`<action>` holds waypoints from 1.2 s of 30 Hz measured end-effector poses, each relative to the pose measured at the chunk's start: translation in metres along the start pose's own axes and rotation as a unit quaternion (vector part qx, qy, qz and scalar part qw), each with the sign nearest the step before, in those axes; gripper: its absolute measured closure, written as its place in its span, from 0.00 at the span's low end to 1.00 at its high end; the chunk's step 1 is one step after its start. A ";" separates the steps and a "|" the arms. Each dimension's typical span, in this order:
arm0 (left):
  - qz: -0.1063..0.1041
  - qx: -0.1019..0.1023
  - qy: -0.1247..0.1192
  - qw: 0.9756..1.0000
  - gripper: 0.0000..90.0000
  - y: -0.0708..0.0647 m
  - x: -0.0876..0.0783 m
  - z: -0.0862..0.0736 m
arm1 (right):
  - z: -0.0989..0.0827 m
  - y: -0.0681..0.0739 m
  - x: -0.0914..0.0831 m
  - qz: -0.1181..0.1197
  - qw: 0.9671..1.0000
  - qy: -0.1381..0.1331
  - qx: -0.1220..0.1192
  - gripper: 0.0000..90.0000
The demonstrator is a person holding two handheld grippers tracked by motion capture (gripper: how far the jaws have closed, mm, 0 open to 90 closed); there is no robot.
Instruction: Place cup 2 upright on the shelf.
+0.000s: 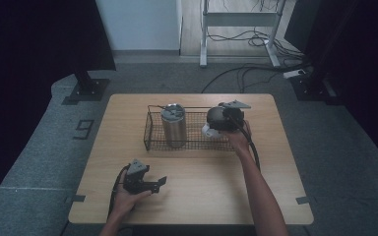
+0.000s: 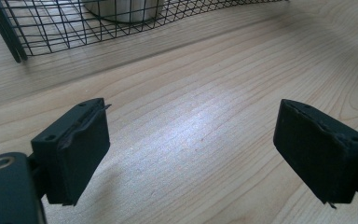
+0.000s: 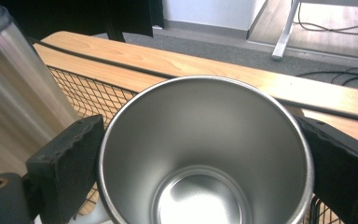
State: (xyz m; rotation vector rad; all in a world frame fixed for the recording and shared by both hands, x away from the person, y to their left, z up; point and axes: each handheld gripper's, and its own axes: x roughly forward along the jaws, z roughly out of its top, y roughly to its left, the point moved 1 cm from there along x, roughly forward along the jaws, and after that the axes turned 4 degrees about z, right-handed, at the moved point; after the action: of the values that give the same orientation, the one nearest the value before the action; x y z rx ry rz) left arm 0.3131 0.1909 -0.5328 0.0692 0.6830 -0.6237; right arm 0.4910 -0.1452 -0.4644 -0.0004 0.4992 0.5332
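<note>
A black wire basket (image 1: 197, 141) stands on the wooden table (image 1: 192, 182), just behind its middle. A tall steel tumbler (image 1: 173, 125) with a clear lid stands upright in the basket's left half. My right gripper (image 1: 225, 118) is over the basket's right end, shut on a steel mug (image 1: 208, 130) with a white outside. In the right gripper view both pads (image 3: 70, 158) press the rim of the mug (image 3: 205, 163), whose empty mouth faces the camera, with the tumbler (image 3: 14, 88) to its left. My left gripper (image 1: 159, 184) rests open on the table's front left, holding nothing.
The left gripper view shows bare wood between the open jaws and the basket (image 2: 51, 28) with the tumbler's base (image 2: 126, 9) farther off. Beyond the table are grey carpet, a desk frame (image 1: 238, 29) and floor cables (image 1: 246, 73).
</note>
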 end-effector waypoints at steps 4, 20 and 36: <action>0.000 0.000 0.001 1.000 0.12 0.000 0.000 0.000 | -0.005 0.000 0.002 -0.001 1.000 0.004 0.005 0.06; -0.003 0.002 0.001 1.000 0.12 0.000 0.000 -0.001 | -0.012 -0.003 0.009 -0.019 0.999 0.022 0.014 0.06; -0.009 0.001 0.001 1.000 0.12 0.000 0.000 0.000 | -0.019 -0.001 0.017 -0.027 0.999 0.038 0.015 0.06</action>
State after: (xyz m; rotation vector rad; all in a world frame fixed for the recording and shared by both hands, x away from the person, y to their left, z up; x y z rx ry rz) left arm 0.3127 0.1914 -0.5329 0.0661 0.6858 -0.6409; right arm 0.4953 -0.1406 -0.4887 -0.0067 0.5805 0.4740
